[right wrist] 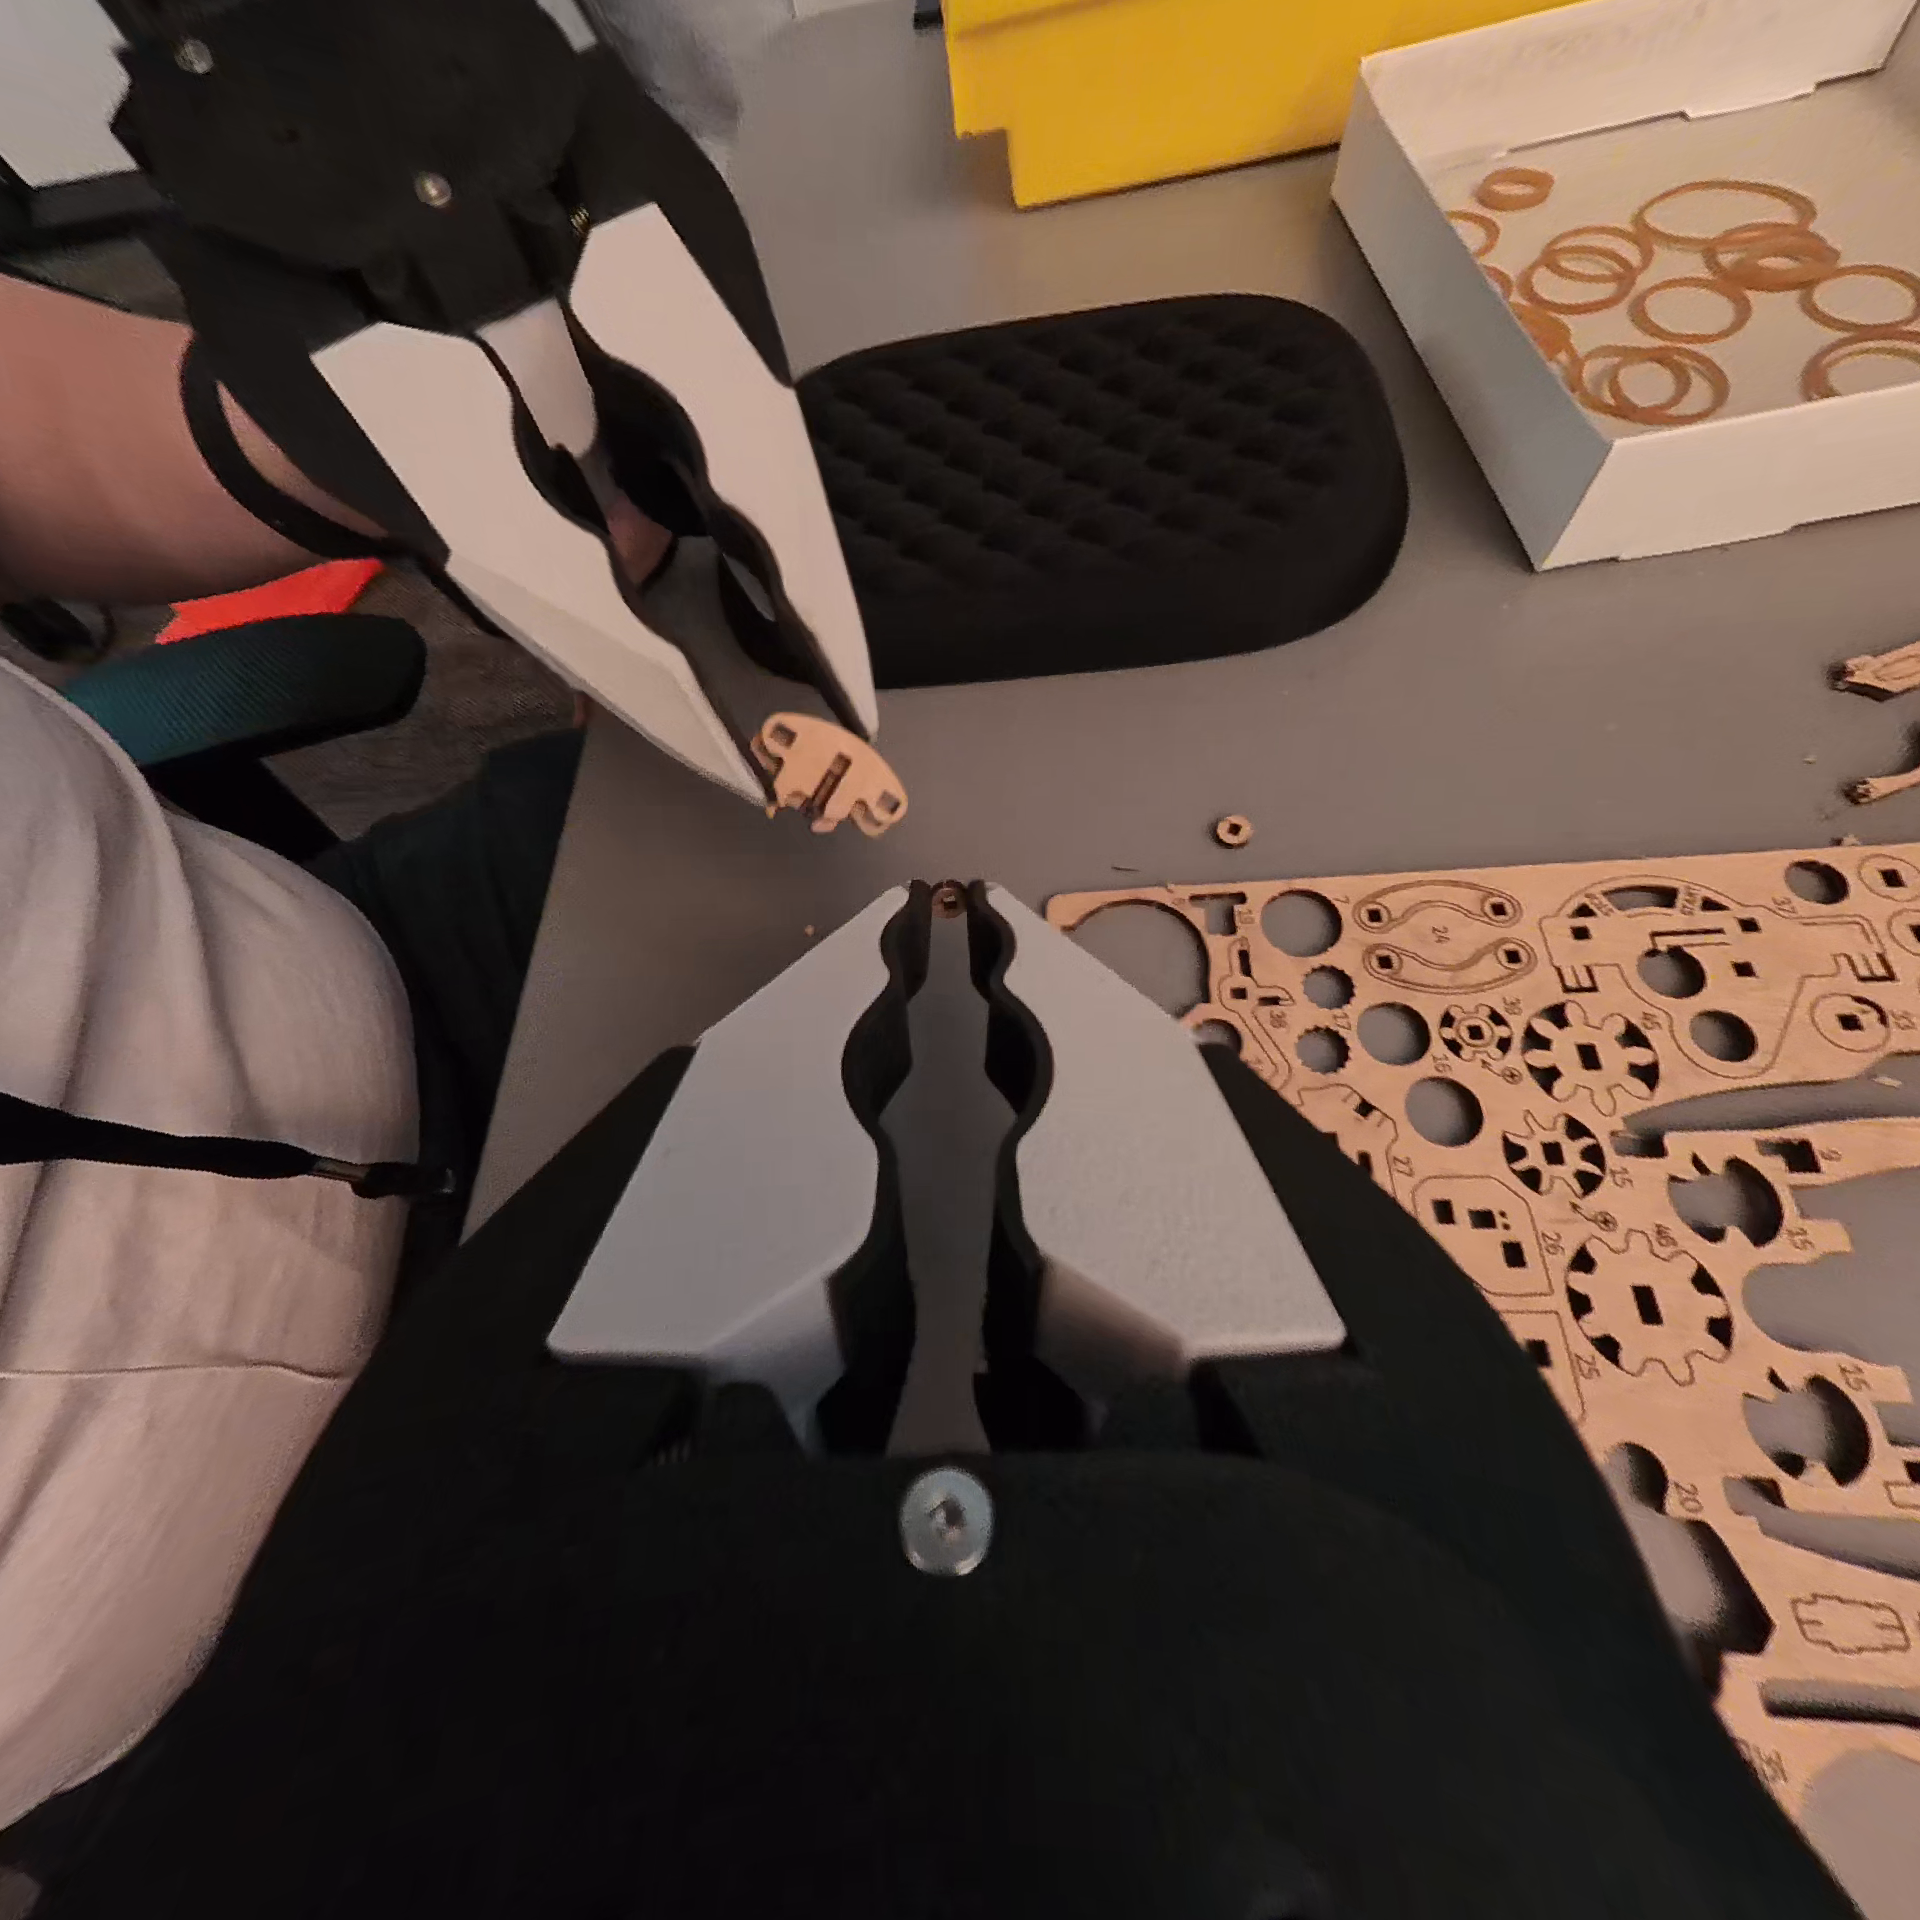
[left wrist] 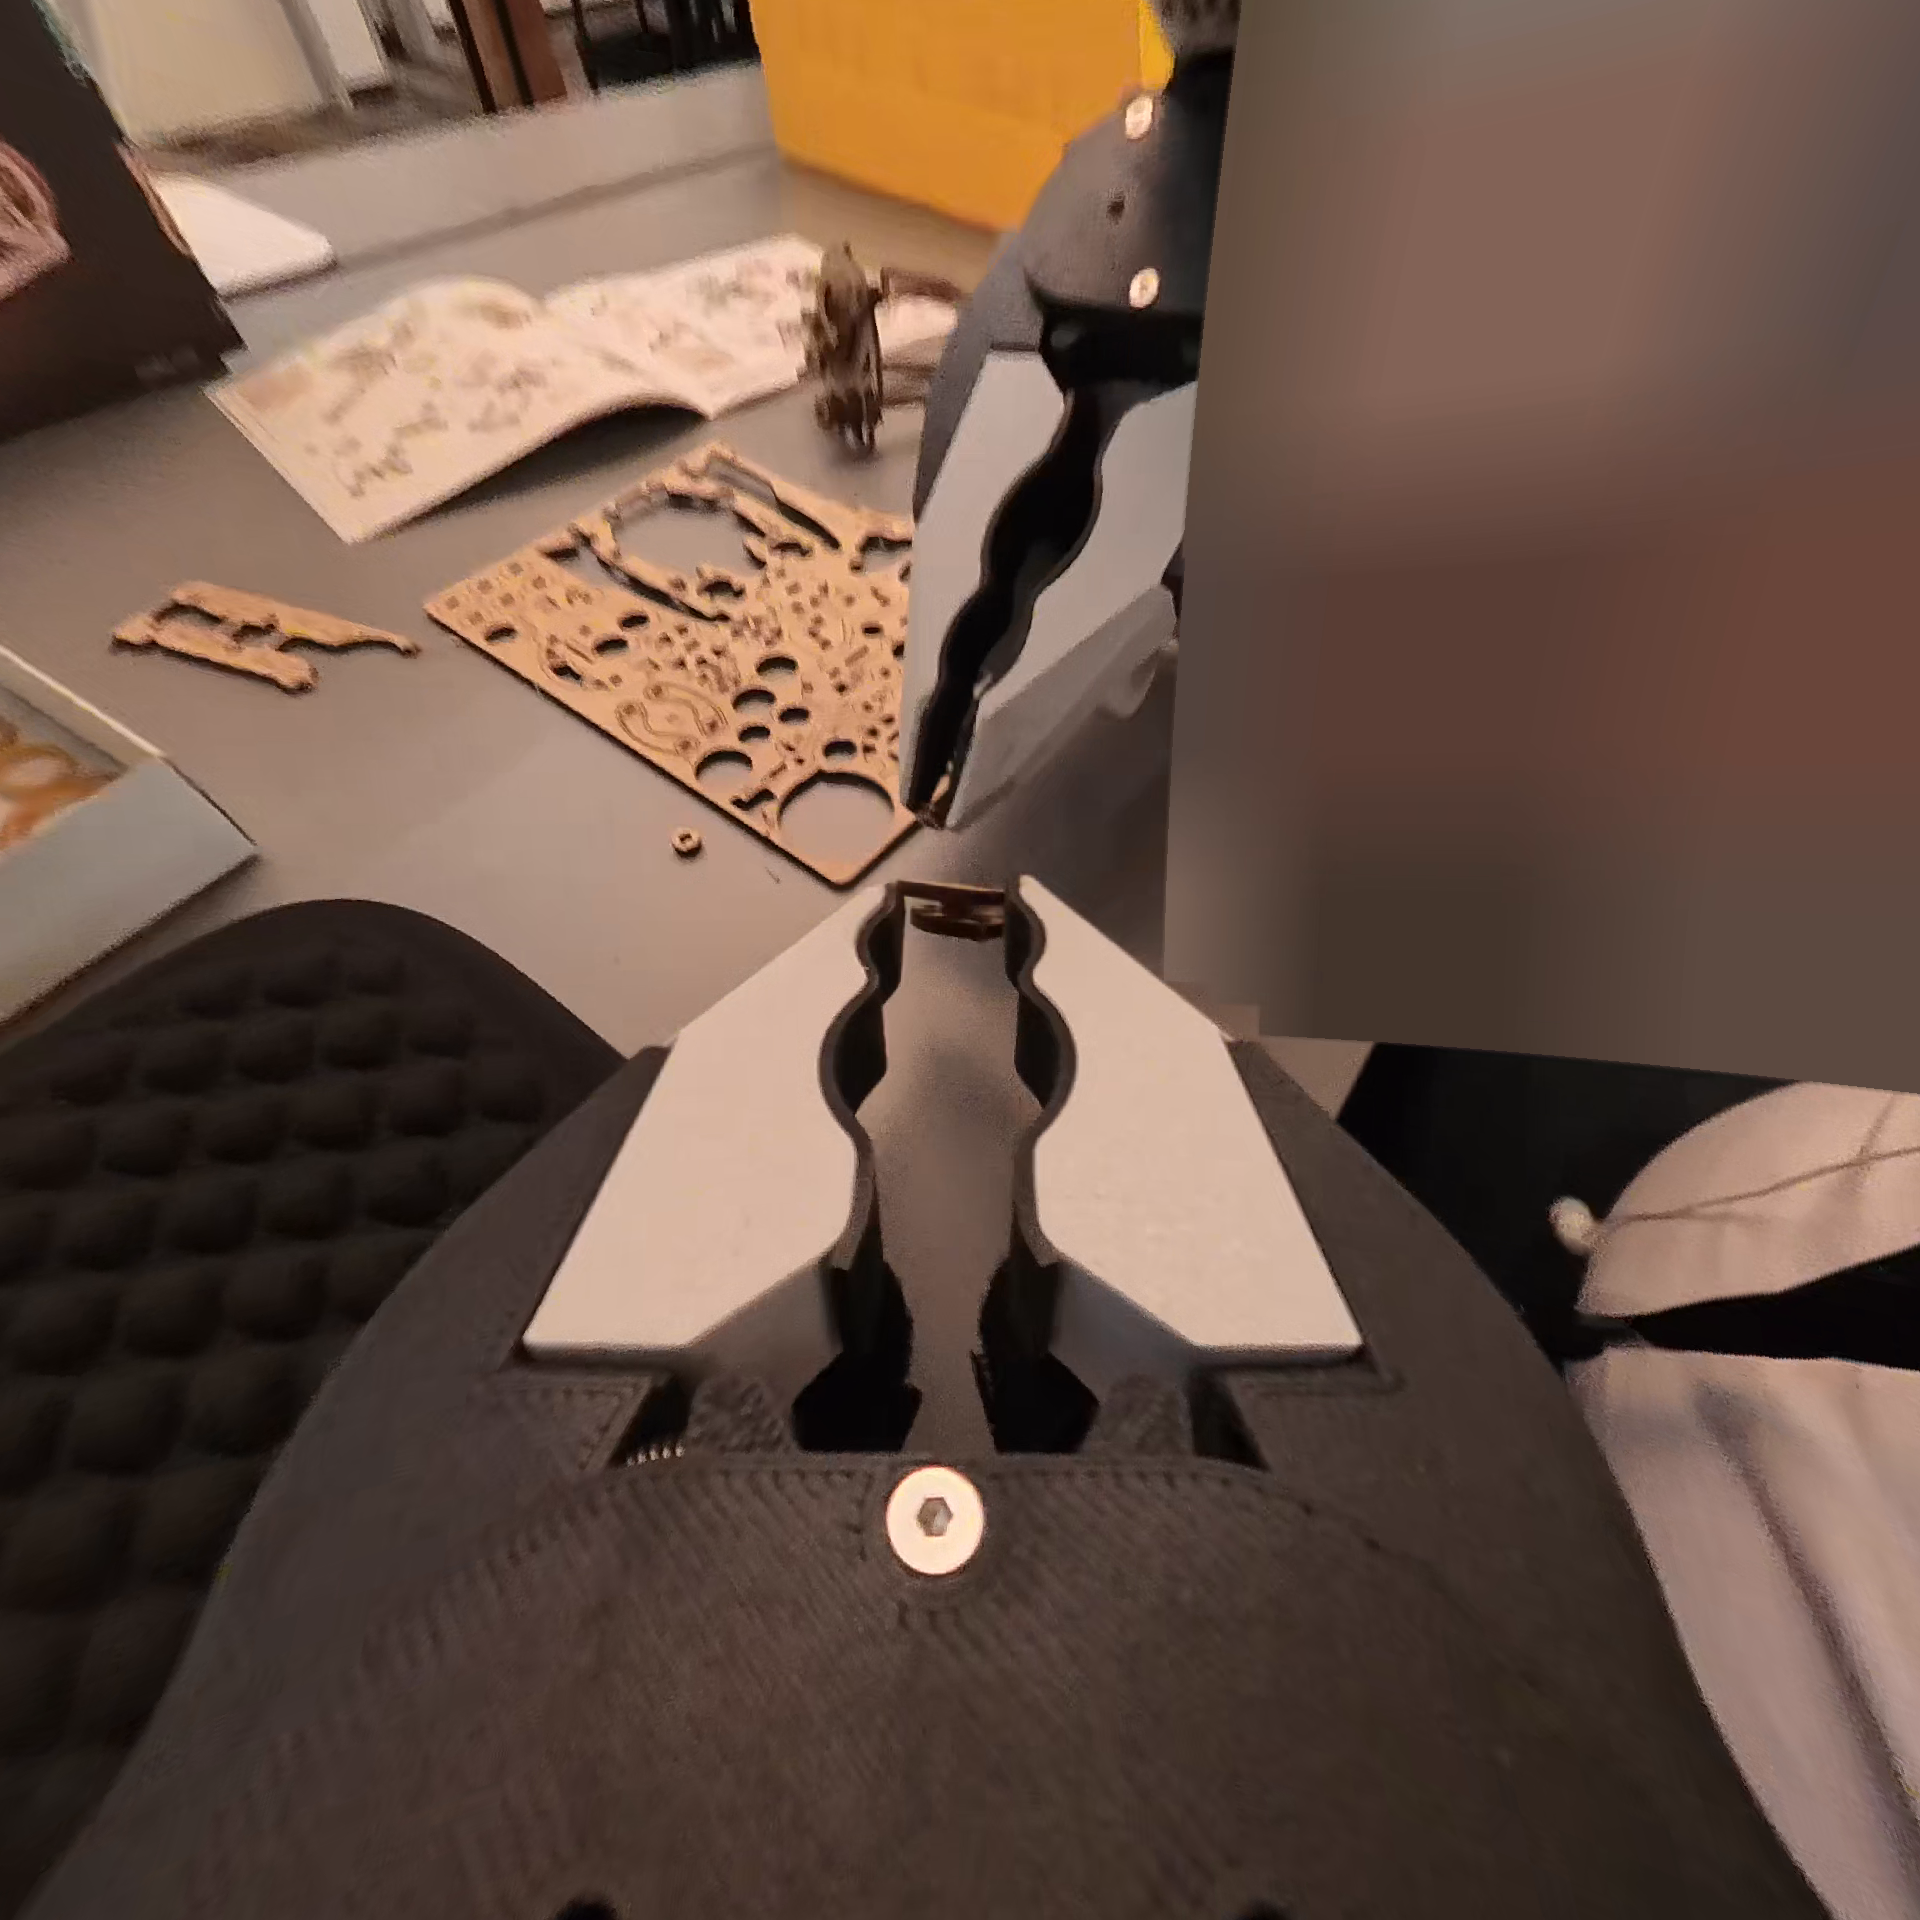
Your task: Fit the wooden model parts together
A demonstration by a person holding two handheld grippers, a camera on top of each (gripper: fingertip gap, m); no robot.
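Note:
My left gripper [left wrist: 954, 902] is shut on a small flat wooden plate [left wrist: 956, 914] with slots; in the right wrist view that gripper [right wrist: 821, 774] comes in from the upper left with the plate [right wrist: 831, 774] at its tips. My right gripper [right wrist: 945, 894] is shut on a tiny wooden peg [right wrist: 948, 896]; in the left wrist view it [left wrist: 928, 808] points down just above and beyond my left tips. The peg and the plate are a short way apart above the grey table [right wrist: 1143, 748].
A laser-cut wooden sheet [right wrist: 1558, 1143] lies to the right, a tiny loose washer [right wrist: 1232, 828] near it. A black cushion pad [right wrist: 1101, 478], a white box of rings [right wrist: 1662, 312], a yellow box [right wrist: 1143, 83], an open booklet [left wrist: 499, 384] and a part-built model [left wrist: 847, 343] lie around. The tips of both grippers are at nearly the same place.

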